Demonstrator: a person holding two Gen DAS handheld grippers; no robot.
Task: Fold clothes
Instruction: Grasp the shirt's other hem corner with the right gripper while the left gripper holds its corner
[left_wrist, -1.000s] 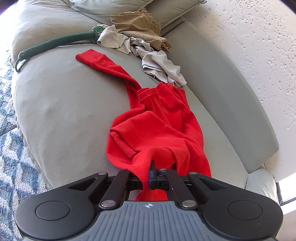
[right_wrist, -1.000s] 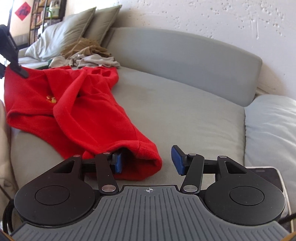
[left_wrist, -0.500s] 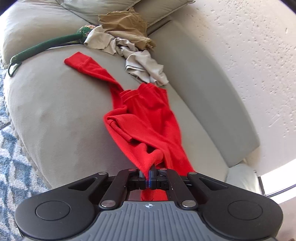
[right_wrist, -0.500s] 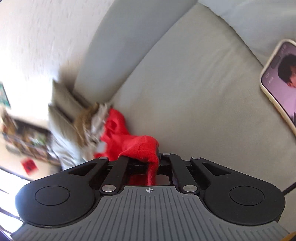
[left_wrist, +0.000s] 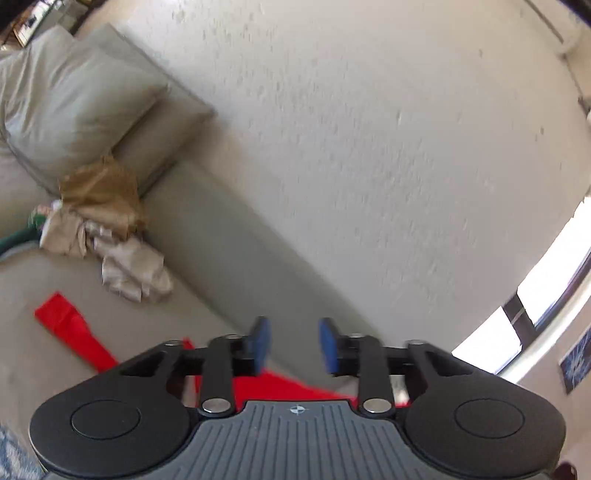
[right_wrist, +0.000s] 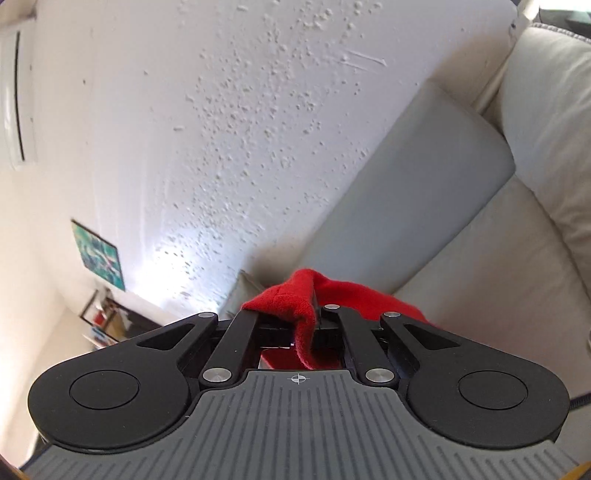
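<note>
Grey sofa (left_wrist: 221, 236) against a textured white wall (left_wrist: 369, 129), cushions at the far left. Left gripper (left_wrist: 293, 345) parted and holding nothing, tilted up toward the wall. Right gripper (right_wrist: 316, 325) clamped on a fleecy edge of the red garment (right_wrist: 295, 306), lifted above the seat. Rest of the garment on the seat, one red end (left_wrist: 61, 319) stretched far left near crumpled beige clothes (left_wrist: 110, 236). Soft, light, limp by the look; best taken at hems or corners. Most of the garment hidden beneath both tools; left view blurred.
</note>
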